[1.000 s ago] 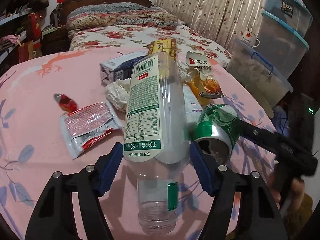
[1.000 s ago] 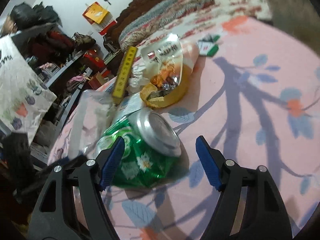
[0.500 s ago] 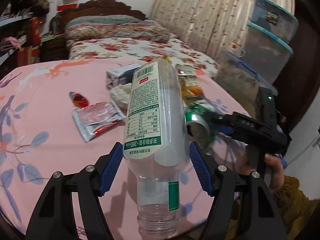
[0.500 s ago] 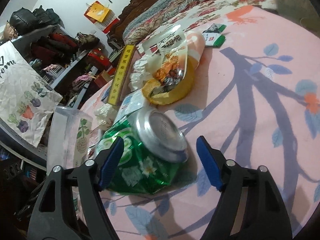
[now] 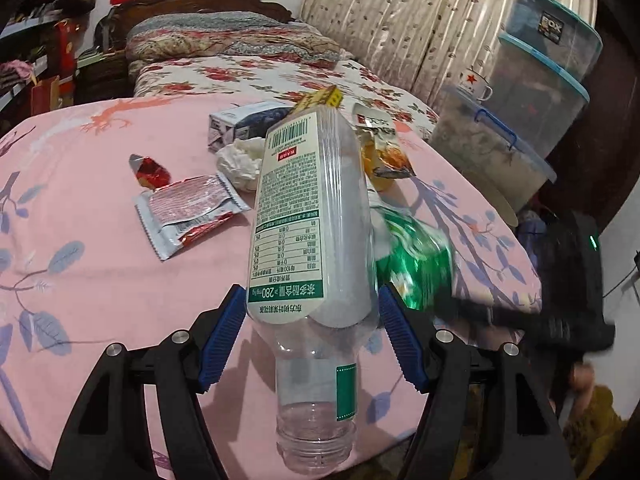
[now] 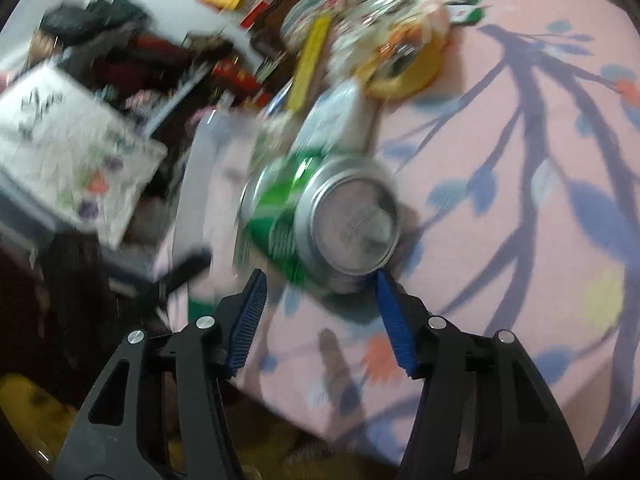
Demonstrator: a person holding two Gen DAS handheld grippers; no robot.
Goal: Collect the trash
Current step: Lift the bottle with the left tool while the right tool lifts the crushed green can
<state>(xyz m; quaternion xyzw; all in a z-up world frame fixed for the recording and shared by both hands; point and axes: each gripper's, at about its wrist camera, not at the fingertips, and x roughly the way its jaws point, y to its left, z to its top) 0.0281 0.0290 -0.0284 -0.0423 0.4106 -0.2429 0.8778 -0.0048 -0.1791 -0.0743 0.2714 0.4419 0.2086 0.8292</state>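
Observation:
A clear plastic bottle (image 5: 308, 216) with a white and green label sits in my left gripper (image 5: 311, 300), neck toward the camera, both blue pads pressed on its shoulder. A dented green can (image 6: 320, 216) lies on the pink tablecloth (image 6: 500, 184) with its silver end facing the right wrist view. My right gripper (image 6: 320, 280) is just short of it with its jaws closing; the right fingertip (image 6: 382, 280) touches the can's rim and the left one is clear of it. In the blurred left wrist view the can (image 5: 416, 264) shows behind the bottle.
Red and silver wrappers (image 5: 188, 208), a crumpled tissue (image 5: 240, 160), a blue and white carton (image 5: 244, 124), a yellow box (image 5: 320, 100) and an open snack bag (image 5: 384, 148) lie on the table. Stacked storage bins (image 5: 532, 92) stand at the right, a bed (image 5: 240, 68) behind.
The right gripper has swung and narrowed; the can, earlier between its jaws, now lies just beyond the tips, end-on. The left gripper has shifted slightly with the bottle in it.

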